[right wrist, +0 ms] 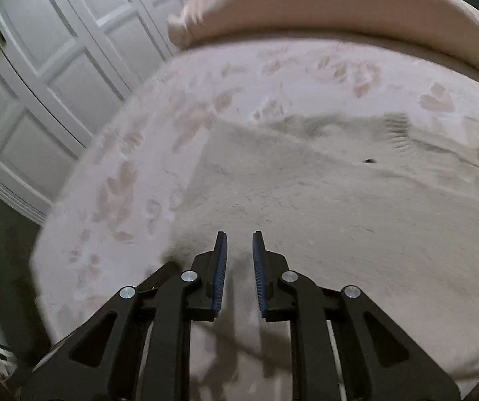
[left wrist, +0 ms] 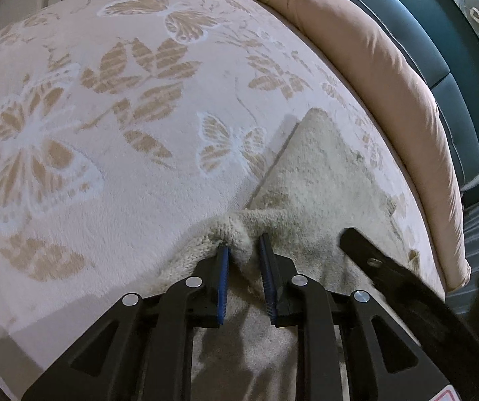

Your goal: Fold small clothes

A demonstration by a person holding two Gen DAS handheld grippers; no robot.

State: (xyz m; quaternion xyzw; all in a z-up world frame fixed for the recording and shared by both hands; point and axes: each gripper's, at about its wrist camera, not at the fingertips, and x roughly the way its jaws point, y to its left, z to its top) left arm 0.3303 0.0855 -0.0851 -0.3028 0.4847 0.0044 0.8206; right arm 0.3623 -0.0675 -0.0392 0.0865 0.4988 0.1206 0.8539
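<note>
Left gripper [left wrist: 244, 245]: your blue pads are pinched on a bunched fold of the knit garment [left wrist: 319, 180], which puckers up right between the fingertips.
Right gripper [right wrist: 239, 244]: your jaws stand apart with nothing between them, hovering just above the garment's near edge.
Garment: it's a cream knit piece, lying mostly flat on the bedspread [left wrist: 106, 107]; it stretches away ahead and to the right of your right gripper [right wrist: 323, 193].
Bedspread: pale pink with butterflies and leaves, and a rolled pink cushion [left wrist: 389, 77] runs along its far edge.
Background: white panelled doors [right wrist: 49, 67] sit behind the bed.
</note>
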